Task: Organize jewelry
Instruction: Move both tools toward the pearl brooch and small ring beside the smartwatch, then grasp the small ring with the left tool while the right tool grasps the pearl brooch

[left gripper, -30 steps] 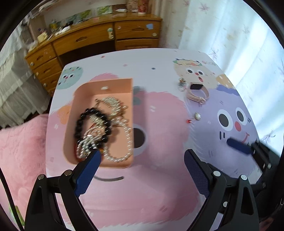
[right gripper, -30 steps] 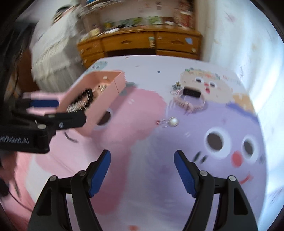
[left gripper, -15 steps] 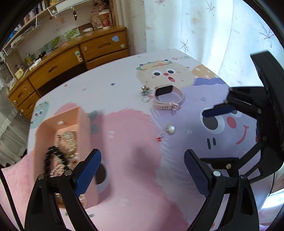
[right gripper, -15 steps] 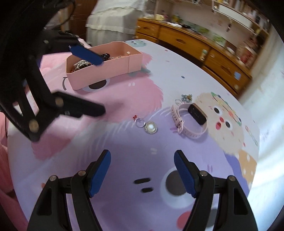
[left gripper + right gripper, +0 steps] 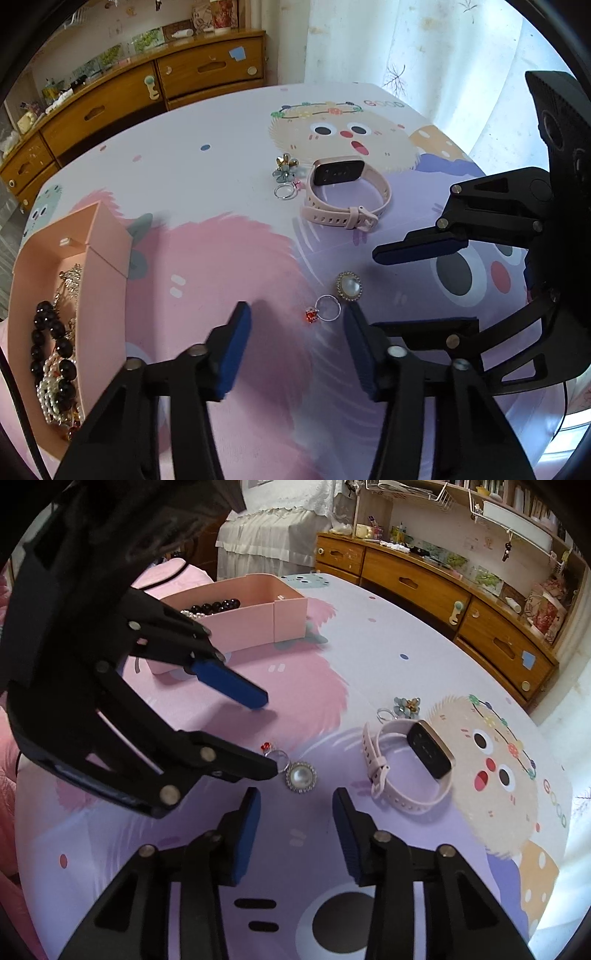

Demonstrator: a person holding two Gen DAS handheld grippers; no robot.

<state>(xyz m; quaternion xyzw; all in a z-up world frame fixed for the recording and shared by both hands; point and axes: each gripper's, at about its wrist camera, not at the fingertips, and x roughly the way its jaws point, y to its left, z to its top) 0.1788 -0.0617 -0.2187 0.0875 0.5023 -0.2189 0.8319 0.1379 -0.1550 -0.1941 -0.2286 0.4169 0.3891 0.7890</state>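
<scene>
Ring (image 5: 325,309) with red stone lies flat on the cloth (image 5: 229,266), touching the pearl brooch (image 5: 348,286), between the left gripper's (image 5: 295,354) spread jaws. Light, thin, likely slippery: pinch across the band. Right gripper (image 5: 295,829) is also spread.

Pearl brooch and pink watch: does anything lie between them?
No. In the right wrist view only bare printed tablecloth separates the pearl brooch from the pink watch; the red-stone ring lies on the brooch's other side.
</scene>
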